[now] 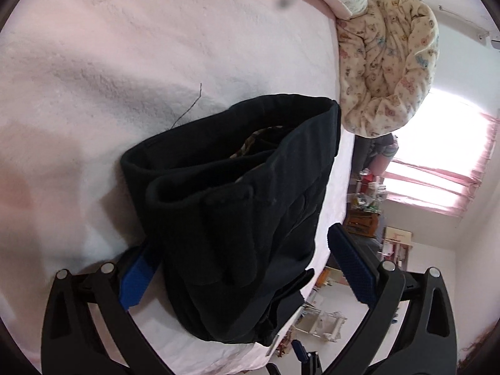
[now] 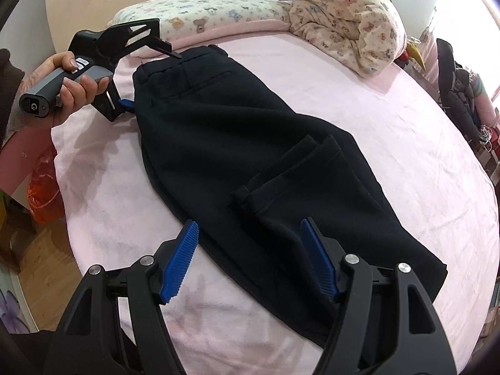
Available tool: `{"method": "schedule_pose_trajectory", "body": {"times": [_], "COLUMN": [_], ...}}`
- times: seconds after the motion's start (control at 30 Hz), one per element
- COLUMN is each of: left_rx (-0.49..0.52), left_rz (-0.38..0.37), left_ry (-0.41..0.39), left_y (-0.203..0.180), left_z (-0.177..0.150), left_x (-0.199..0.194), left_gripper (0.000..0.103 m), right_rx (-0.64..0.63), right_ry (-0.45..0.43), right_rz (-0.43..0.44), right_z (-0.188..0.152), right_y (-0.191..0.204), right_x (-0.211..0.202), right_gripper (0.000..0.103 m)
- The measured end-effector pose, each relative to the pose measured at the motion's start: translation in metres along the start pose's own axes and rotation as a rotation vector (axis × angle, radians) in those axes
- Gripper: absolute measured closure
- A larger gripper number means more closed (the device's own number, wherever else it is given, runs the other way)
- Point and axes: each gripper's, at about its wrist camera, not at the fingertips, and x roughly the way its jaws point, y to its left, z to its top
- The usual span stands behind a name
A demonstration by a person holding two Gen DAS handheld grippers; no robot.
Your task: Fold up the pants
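Observation:
Black pants (image 2: 225, 131) lie on the pink bed sheet (image 2: 390, 118), waistband at the far left. Their leg hems (image 2: 297, 168) are folded back over the thighs. My right gripper (image 2: 250, 264) hovers open above the near folded end, and its blue pads (image 2: 182, 261) touch no cloth. A hand (image 2: 78, 89) holds my left gripper (image 2: 150, 79) at the waistband, one finger above it and one beside it. In the left wrist view the waistband end of the pants (image 1: 237, 193) sits between the wide-apart jaws of the left gripper (image 1: 243, 272), and the right pad (image 1: 350, 265) is clear of the cloth.
A bear-print pillow (image 2: 203, 15) and a rolled cream quilt (image 2: 347, 15) lie at the head of the bed. The quilt (image 1: 390, 59) also shows in the left wrist view. An orange bag (image 2: 43, 193) sits on the floor at the left. Cluttered furniture (image 1: 365, 215) stands beyond the bed's edge.

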Motion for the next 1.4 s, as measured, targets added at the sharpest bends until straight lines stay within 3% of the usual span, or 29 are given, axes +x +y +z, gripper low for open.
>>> {"method": "schedule_pose_trajectory", "body": {"times": [0.2, 0.23, 0.3, 0.37, 0.63, 0.67, 0.73, 0.77, 0.83, 1.0, 1.23, 1.4], "left_rx": [0.092, 0.131, 0.232, 0.256, 0.249, 0.25, 0.256, 0.25, 0.233, 0.306, 0.406, 0.511], "left_rz": [-0.103, -0.095, 0.033, 0.137, 0.116, 0.113, 0.129, 0.148, 0.11, 0.124, 0.157, 0.153], "left_ry": [-0.005, -0.009, 0.018, 0.061, 0.039, 0.033, 0.025, 0.021, 0.017, -0.029, -0.163, -0.202], "left_y": [-0.016, -0.022, -0.031, -0.032, -0.038, -0.04, -0.038, -0.035, -0.03, -0.042, -0.067, -0.095], "left_z": [-0.002, -0.004, -0.007, -0.006, -0.007, -0.008, -0.009, -0.009, -0.009, -0.017, -0.046, -0.066], "left_x": [-0.001, 0.0, 0.013, 0.028, 0.039, 0.04, 0.041, 0.041, 0.037, 0.034, 0.025, 0.017], "left_gripper": [0.002, 0.002, 0.002, 0.002, 0.003, 0.006, 0.027, 0.047, 0.056, 0.078, 0.083, 0.084], "right_rx": [-0.021, -0.024, -0.025, -0.027, -0.008, -0.003, -0.001, -0.003, -0.003, 0.002, 0.027, 0.142], "right_ry": [0.027, 0.034, 0.047, 0.046, 0.038, 0.04, 0.039, 0.04, 0.043, 0.031, 0.022, 0.027], "right_rz": [0.008, 0.01, 0.018, 0.02, 0.011, 0.011, 0.009, 0.009, 0.01, 0.013, -0.009, -0.041], "right_z": [-0.002, -0.003, -0.004, -0.004, -0.002, -0.002, -0.003, -0.003, -0.004, -0.003, -0.011, -0.026], "right_y": [0.01, 0.012, 0.015, 0.017, 0.012, 0.011, 0.011, 0.011, 0.011, 0.01, -0.003, -0.03], "right_x": [0.011, 0.013, 0.016, 0.016, 0.015, 0.014, 0.014, 0.014, 0.013, 0.011, 0.003, -0.005], "right_gripper": [0.033, 0.033, 0.033, 0.033, 0.033, 0.033, 0.033, 0.033, 0.033, 0.033, 0.033, 0.032]}}
